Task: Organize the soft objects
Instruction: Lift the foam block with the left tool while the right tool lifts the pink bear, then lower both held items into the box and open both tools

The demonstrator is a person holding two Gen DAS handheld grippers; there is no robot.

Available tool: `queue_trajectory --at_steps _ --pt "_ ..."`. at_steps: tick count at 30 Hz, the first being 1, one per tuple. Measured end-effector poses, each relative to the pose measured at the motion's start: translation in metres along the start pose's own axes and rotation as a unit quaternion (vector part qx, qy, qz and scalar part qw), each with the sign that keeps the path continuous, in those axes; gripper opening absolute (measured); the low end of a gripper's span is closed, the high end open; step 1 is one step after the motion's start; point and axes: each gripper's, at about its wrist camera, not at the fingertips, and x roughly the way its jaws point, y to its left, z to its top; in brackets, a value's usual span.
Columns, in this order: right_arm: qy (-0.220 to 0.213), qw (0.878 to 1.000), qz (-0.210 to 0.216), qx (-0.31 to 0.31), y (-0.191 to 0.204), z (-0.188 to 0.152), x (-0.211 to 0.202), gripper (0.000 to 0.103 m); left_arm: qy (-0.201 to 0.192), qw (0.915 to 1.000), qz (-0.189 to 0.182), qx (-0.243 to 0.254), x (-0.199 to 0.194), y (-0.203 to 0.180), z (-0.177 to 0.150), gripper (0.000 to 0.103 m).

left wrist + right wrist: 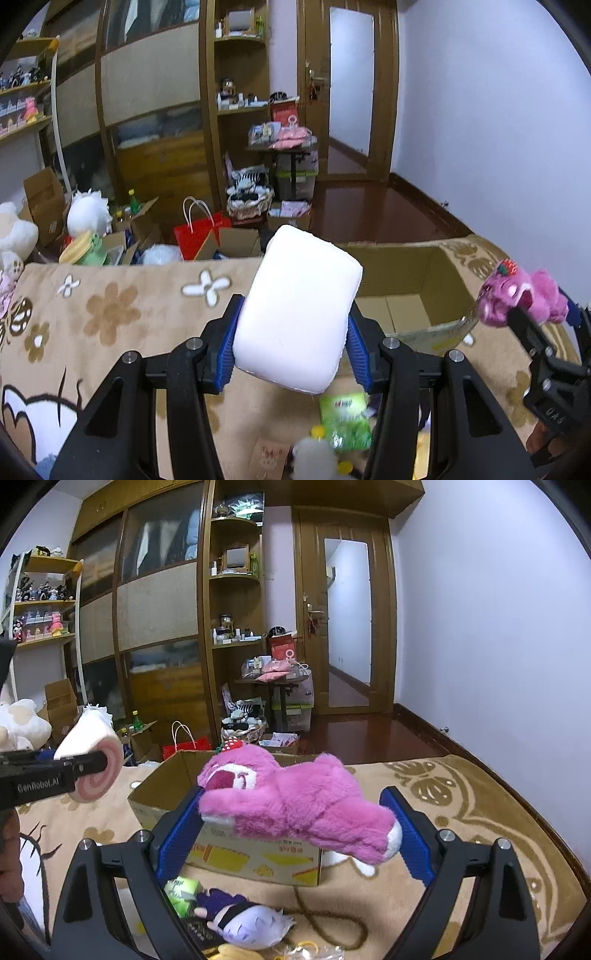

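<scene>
Right wrist view: the right gripper (pixel 295 830) is clamping the pink plush bear (pixel 295 805) lengthwise, light and squashy; the left gripper (pixel 291 347) is squeezing the white cushion (pixel 299 314) across its middle, a sound hold.

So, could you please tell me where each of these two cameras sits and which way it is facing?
Left wrist: on the left gripper, looking along its fingers at the white cushion it clamps, over the open cardboard box; the right gripper shows at the right edge.
Right wrist: on the right gripper, looking at the pink plush bear held between its pads; the left gripper and a hand show at the left.
Shared: box, both toys, wardrobe, door.
</scene>
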Motion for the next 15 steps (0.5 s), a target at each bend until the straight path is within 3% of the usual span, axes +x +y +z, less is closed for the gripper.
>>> queue_trajectory --at_steps 15 --pt "-0.012 1.000 0.011 0.013 -0.008 0.011 0.047 0.098 0.017 0.9993 -0.015 0.030 0.060 -0.025 0.017 0.050"
